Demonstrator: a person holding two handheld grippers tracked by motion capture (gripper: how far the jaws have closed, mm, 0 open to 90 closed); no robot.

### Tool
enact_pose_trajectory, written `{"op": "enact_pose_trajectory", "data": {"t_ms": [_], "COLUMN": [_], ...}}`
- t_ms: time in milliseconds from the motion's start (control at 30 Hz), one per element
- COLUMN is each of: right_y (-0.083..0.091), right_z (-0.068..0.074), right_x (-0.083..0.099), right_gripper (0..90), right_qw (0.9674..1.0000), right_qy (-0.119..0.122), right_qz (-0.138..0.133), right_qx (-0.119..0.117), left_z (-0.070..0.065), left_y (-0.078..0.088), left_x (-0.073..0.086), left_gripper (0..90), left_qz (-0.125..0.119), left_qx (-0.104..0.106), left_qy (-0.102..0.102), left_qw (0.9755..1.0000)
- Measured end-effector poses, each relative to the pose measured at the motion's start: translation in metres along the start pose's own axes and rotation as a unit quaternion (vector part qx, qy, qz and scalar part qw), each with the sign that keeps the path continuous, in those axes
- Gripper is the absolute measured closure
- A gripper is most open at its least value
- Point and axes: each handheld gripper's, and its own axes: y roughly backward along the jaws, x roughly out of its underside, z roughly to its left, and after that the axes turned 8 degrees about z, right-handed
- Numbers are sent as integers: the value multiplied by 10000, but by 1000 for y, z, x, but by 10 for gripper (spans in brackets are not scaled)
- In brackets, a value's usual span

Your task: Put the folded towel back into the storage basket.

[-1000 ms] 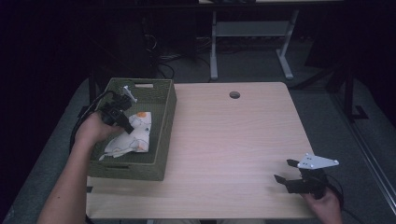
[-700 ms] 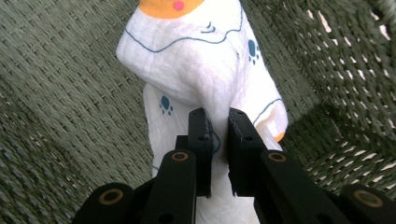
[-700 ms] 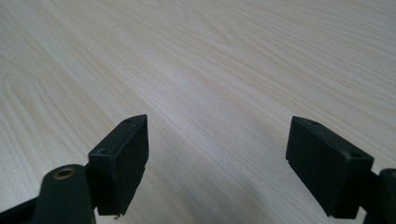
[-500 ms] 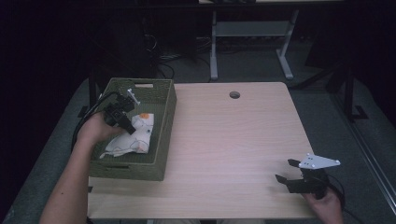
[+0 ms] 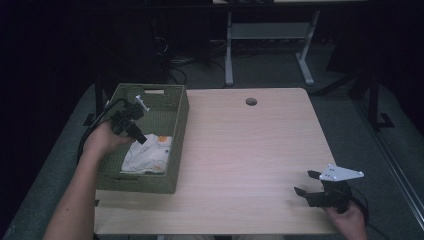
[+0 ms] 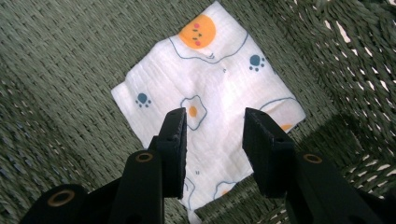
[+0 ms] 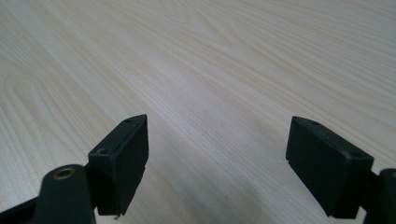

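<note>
Left gripper [image 5: 142,140] is over the basket [image 5: 178,117], tips just above the cloth [image 5: 150,155]. Its jaws have just been opening; they now stand partly apart with nothing between the pads. The cloth, white with egg and paw prints, lies flat on the basket floor toward the near end, probably loose of both jaws, though the high view is dim there. The basket sits at the table's [image 5: 240,150] left edge. Right gripper [image 5: 305,184] rests well right of the basket at the near right corner, jaws wide, empty.
</note>
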Motion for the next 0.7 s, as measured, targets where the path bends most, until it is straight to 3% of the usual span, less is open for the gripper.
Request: {"op": "enact_pose_trajectory", "data": {"t_ms": [233,500,700], "right_y": [0,1,2], "right_z": [1,1,-1], "right_x": [0,0,1], "right_gripper": [208,206,205], "right_qw": [10000,10000,10000], "right_qy": [-10,-25,-36], "right_qz": [-16,-10,-7], "right_qx": [-20,-35,-20], "left_z": [-4,-17,-29], "left_y": [4,9,15], "left_x": [3,2,1], "left_gripper": [599,574,563], "left_qz": [-68,-152,-245], "left_qx": [45,42,46], "left_qy": [27,56,-30], "left_qw": [10000,9999,9997]}}
